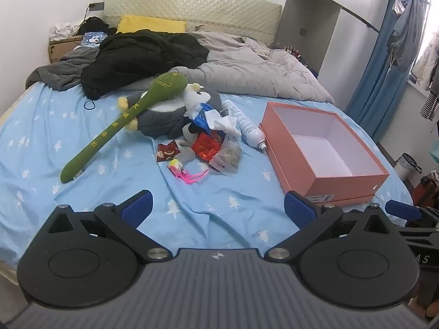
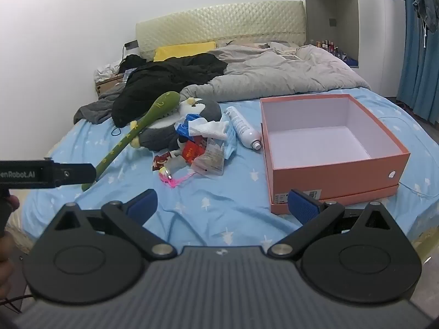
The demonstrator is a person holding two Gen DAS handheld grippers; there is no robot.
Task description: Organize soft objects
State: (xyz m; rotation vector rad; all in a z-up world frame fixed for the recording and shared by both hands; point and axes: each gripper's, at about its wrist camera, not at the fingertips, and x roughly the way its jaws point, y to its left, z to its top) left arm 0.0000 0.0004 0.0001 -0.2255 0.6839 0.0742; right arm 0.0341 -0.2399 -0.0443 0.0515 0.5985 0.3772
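Both the left gripper (image 1: 218, 208) and right gripper (image 2: 222, 205) hover with fingers spread apart, holding nothing; the grey plush penguin (image 1: 164, 115) lies mid-frame on the blue sheet (image 1: 41, 137); the orange box (image 1: 323, 148) sits right of centre

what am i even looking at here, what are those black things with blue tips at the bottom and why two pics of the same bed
Those black things are hand-held grippers: a person holds one in each hand, and each carries a wide-angle camera looking out along its two blue-padded fingers. One picture comes from the left gripper, the other from the right gripper, so you see the same bed from two nearby spots. Both grippers are open and hold nothing.

On the blue sheet lies a pile: a long green plush stick resting across a grey stuffed toy, crumpled tissues, a white spray bottle, red packets and a small pink-tailed toy. To the right stands an open, empty orange box.
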